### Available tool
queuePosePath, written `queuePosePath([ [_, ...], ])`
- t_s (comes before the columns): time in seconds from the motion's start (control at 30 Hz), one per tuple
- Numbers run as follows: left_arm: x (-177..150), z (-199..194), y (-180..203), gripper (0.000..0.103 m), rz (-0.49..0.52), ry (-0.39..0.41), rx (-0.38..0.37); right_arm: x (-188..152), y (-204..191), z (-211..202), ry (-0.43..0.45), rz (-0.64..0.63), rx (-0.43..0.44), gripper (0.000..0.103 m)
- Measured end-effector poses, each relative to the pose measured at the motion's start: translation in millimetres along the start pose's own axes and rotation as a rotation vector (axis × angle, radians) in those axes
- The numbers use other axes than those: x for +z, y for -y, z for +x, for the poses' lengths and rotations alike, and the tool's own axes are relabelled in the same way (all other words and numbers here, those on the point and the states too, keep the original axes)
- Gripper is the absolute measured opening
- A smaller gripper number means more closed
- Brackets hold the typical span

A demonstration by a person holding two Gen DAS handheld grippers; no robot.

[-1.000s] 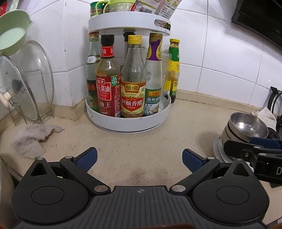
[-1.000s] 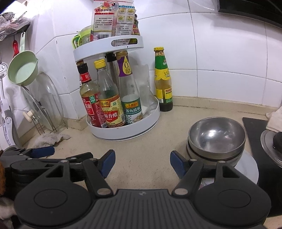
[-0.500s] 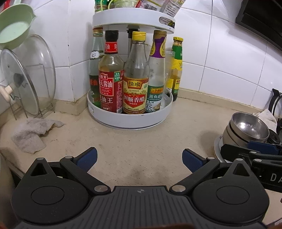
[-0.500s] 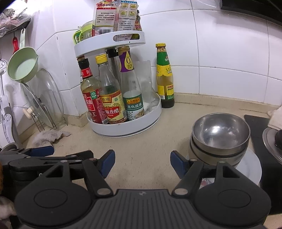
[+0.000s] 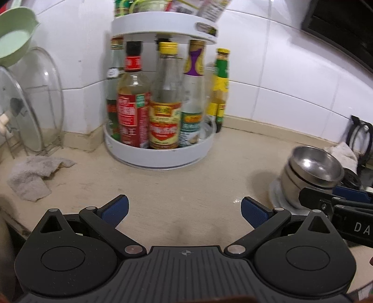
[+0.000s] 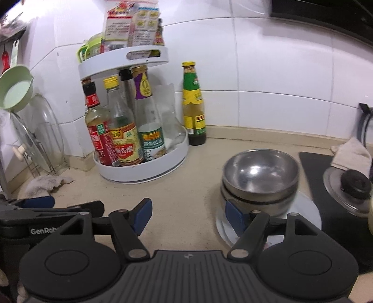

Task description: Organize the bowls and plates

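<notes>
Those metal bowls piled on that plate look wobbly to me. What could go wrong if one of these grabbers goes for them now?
The bowls are nested loosely on a plate, so a grab at one rim might tip or drag the whole stack. The right gripper, jaws open, is already close; a sideways nudge could slide the plate toward the pot lid. The left gripper hangs nearby, so the two could bump.

White tiled walls [image 6: 268, 77] meeting in a corner, beige speckled bench [image 5: 186, 177], dark hood [image 6: 326, 14] upper right
</notes>
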State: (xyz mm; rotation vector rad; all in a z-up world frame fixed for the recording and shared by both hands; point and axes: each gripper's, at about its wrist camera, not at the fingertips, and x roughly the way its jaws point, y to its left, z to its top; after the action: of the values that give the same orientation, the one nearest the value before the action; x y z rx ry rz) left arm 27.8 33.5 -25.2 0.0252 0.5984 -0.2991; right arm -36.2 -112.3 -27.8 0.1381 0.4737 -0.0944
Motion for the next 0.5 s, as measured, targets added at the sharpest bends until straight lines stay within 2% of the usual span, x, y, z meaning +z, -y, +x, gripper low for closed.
queuePosePath([
  [0.13,-7,-1,20,0.103,0.042,-0.018,-0.055,-11,12,-20,-0.001,0.042,-0.036,0.067],
  [0.33,-22,4,57,0.103,0.128,-0.051,-0.138,-36,39,-47,-0.010,0.098,-0.162,0.068],
  [0.5,-26,6,84,0.103,0.188,-0.055,-0.185,-49,66,-51,-0.036,0.191,-0.238,0.068],
])
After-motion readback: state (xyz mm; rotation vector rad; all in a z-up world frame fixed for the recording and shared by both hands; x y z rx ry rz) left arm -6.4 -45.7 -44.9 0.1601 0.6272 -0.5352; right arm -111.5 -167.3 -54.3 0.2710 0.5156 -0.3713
